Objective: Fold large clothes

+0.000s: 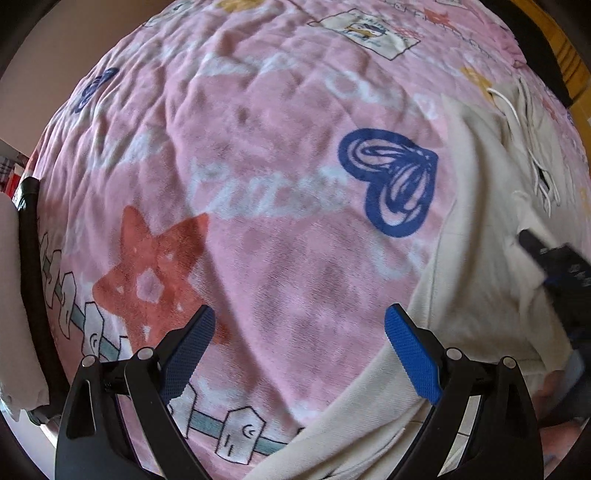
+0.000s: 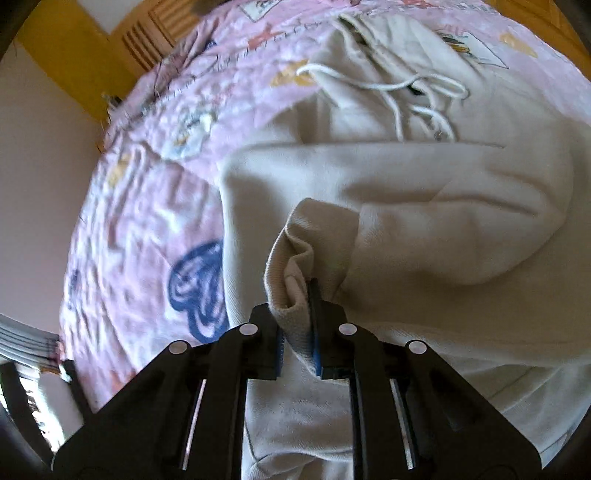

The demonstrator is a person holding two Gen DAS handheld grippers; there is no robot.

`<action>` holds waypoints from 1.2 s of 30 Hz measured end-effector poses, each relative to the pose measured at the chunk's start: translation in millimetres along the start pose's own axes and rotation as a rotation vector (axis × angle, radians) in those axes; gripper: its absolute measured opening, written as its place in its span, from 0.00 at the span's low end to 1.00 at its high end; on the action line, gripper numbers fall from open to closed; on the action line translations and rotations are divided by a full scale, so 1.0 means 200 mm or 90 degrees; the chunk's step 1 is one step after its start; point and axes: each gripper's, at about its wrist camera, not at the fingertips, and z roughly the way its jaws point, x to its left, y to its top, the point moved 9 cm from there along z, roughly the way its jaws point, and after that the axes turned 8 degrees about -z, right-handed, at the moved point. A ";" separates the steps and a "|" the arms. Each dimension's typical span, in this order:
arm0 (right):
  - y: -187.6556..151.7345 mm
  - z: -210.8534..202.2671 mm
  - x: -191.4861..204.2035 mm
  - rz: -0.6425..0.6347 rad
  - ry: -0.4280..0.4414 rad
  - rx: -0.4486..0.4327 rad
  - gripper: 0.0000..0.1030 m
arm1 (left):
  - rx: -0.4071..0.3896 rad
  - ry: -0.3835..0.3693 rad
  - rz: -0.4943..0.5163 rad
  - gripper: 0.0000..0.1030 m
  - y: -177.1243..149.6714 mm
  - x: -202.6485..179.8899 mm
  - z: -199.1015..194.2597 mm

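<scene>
Cream hoodie, seen from the left wrist, spread along the right side of a pink printed blanket, running from the near edge up to the far right. White drawstrings trailing loose over its far part. Ribbed hem band crossing the near right corner, passing under the right blue pad. Left gripper pointing down over the blanket, fingers spread wide, nothing between the blue pads. Left pad over bare pink fabric beside a red star print; a blue butterfly print farther off, just left of the hoodie's edge. Right gripper visible at the right border as a dark, blurred shape above the cream cloth. Black hose-like tube down the left edge of the bed.

From the right wrist, same hoodie filling the middle and right, lying on the blanket. One sleeve folded across the body, its ribbed cuff rising into the tool. Right gripper nearly closed, pinching that cuff between its blue pads; cloth bunched at the fingertips. Drawstrings tangled on the far part near the hood opening. Blue butterfly print left of the garment, close to its edge. Yellow wall and a slatted wooden panel beyond the far left of the bed.
</scene>
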 end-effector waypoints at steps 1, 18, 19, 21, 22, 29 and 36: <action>-0.02 0.02 0.01 -0.005 -0.009 0.004 0.13 | 0.000 0.001 0.000 0.87 0.00 0.00 0.00; 0.24 -0.56 -0.35 0.019 0.056 -0.076 0.61 | -0.079 -0.036 0.082 0.87 0.20 -0.35 -0.24; 0.27 -0.57 -0.45 0.024 0.046 -0.068 0.61 | -0.081 -0.049 0.103 0.87 0.20 -0.44 -0.25; 0.34 -0.57 -0.70 0.031 0.021 -0.033 0.61 | -0.072 -0.074 0.148 0.88 0.17 -0.64 -0.23; 0.37 -0.55 -0.82 0.034 0.004 -0.014 0.61 | -0.062 -0.086 0.164 0.88 0.16 -0.73 -0.20; 0.48 -0.63 -1.35 0.066 -0.068 -0.003 0.61 | 0.019 -0.118 0.311 0.88 0.08 -1.18 0.07; 0.45 -0.66 -1.47 0.026 -0.073 0.002 0.61 | 0.075 -0.106 0.295 0.76 0.10 -1.15 0.22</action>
